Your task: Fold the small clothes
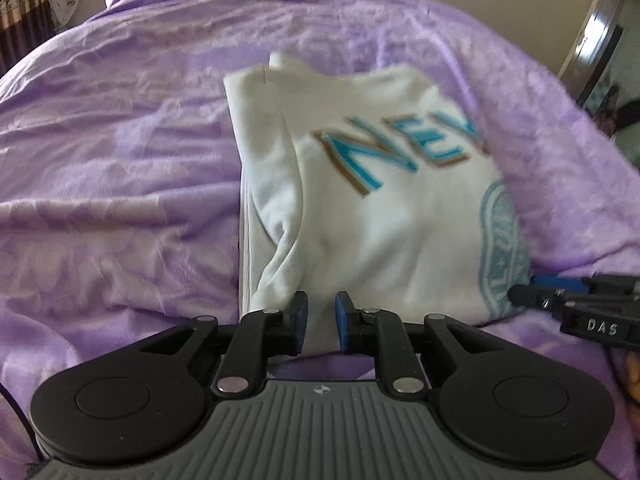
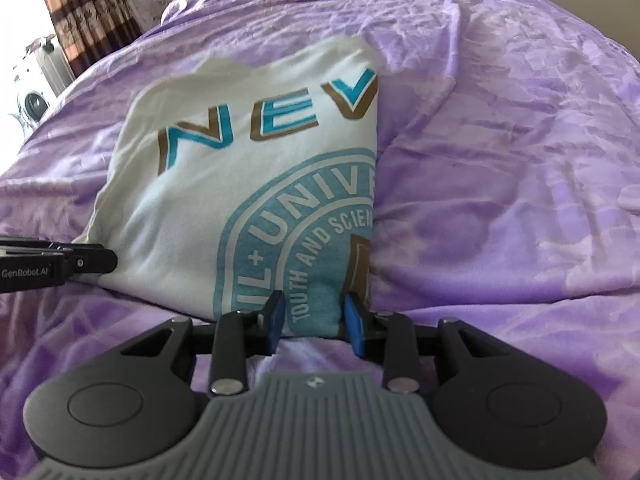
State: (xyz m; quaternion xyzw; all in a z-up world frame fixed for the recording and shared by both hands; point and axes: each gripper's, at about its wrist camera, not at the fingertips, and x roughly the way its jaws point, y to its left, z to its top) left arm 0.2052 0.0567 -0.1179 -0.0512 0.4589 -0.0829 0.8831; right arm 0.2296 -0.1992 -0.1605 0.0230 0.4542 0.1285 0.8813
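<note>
a white t-shirt [image 2: 224, 200] with teal lettering lies partly folded on the purple bedspread [image 2: 500, 160], its right side already turned under along a straight edge. the left gripper [image 1: 321, 322] sits at the near hem with its jaws parted a little and cloth between them, though i cannot tell if it pinches. the right gripper [image 2: 315, 322] is spread around the hem's near right corner, not clamped. the risk, as i judge it: if only one layer gets caught, lifting would peel the fold open, and the slippery bedspread may drag along.
</note>
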